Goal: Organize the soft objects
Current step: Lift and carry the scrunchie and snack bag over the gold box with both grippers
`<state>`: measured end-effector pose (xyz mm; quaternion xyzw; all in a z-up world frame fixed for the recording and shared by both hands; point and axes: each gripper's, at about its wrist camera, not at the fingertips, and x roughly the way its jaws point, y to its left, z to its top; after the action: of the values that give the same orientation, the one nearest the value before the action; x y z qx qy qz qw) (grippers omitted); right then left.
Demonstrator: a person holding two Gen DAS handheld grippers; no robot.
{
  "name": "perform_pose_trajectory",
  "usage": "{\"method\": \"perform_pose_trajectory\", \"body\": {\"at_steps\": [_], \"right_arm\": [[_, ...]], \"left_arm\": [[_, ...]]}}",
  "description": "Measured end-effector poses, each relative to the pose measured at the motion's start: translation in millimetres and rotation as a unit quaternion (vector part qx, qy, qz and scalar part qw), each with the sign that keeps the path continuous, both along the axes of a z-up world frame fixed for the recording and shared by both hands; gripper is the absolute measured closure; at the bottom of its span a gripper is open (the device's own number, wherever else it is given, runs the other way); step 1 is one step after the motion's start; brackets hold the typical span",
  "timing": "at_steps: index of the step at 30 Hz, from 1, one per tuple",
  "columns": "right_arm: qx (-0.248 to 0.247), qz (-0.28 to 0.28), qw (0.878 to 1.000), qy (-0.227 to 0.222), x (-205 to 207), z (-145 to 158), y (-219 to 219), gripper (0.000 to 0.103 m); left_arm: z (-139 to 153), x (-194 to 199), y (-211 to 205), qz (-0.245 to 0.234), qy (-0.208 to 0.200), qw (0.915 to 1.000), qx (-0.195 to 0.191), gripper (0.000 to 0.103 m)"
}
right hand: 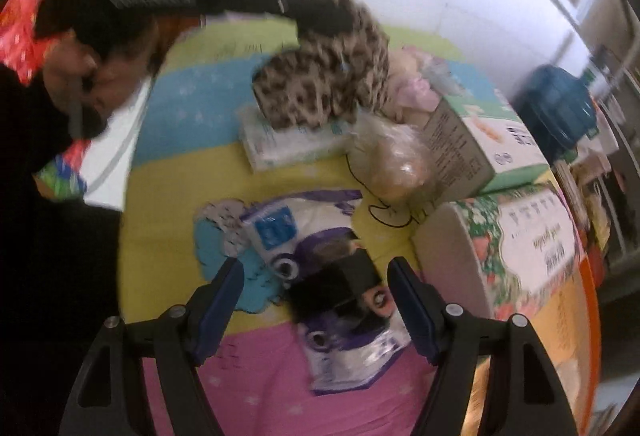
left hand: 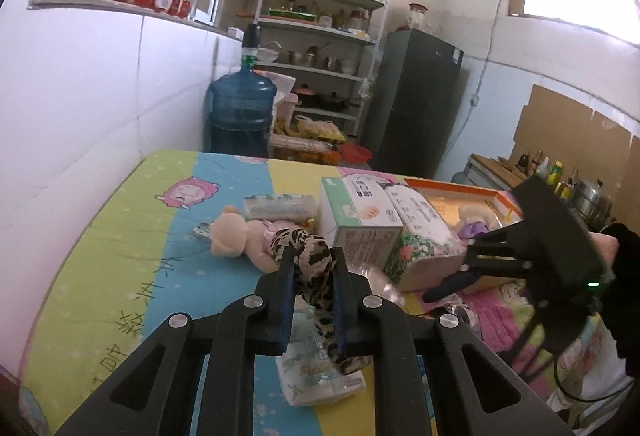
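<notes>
the left gripper [left hand: 314, 276] is clamped tight on a leopard cloth [left hand: 316, 264], its blue pads pressing the fabric from both sides, the cloth bunching above the fingertips and trailing down between the jaws; in the right wrist view the same cloth [right hand: 332, 84] hangs in a rounded lump just over a tissue pack [right hand: 288, 144] that lies on the mat [left hand: 120, 236]. the right gripper [right hand: 316, 288] has its jaws spread wide and grips nothing; it points down over a purple and white packet [right hand: 344, 336] that lies flat on the mat between the fingers, with a dark thing on top of it, too blurred to name. behind the cloth a plush bear [left hand: 240, 232] lies on its side, near a green box [left hand: 360, 220] and a floral pack [left hand: 420, 232]. a clear bag [right hand: 396, 156] sits against the box [right hand: 472, 140]. an orange tray [left hand: 460, 196] lies beyond the floral pack
</notes>
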<state>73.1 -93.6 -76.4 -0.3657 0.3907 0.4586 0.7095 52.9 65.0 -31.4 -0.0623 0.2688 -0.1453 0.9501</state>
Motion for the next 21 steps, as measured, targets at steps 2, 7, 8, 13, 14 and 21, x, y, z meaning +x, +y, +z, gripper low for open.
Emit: {"method": "perform_pose_trajectory", "body": {"at_steps": [2,7,8,13,14,21], "right_arm": [[-0.011,-0.004,1.000,0.012,8.6,-6.6,3.3,0.033],[0.016,-0.040,0.998,0.046,10.6,-7.7,-1.8,0.046],[0.022,-0.046,0.997,0.051,11.5,-8.1,-3.1,0.047],[0.064,-0.114,0.989,0.076,6.7,-7.0,-14.0,0.055],[0.076,-0.125,0.986,0.084,4.1,-6.1,-17.3,0.055],[0.112,-0.189,0.970,0.100,-6.7,2.5,-39.2,0.056]], "left_arm": [[1.0,-1.2,2.9,0.002,-0.003,1.0000,-0.001,0.087],[4.5,-2.3,10.1,0.009,-0.008,0.9999,-0.006,0.087],[4.4,-3.3,10.8,0.009,-0.008,0.9999,-0.010,0.087],[2.3,-3.5,11.9,0.011,-0.005,0.9997,-0.021,0.087],[2.0,-3.2,11.5,0.010,-0.003,0.9997,-0.021,0.087],[3.7,-5.0,7.0,-0.002,-0.005,0.9998,-0.020,0.087]]}}
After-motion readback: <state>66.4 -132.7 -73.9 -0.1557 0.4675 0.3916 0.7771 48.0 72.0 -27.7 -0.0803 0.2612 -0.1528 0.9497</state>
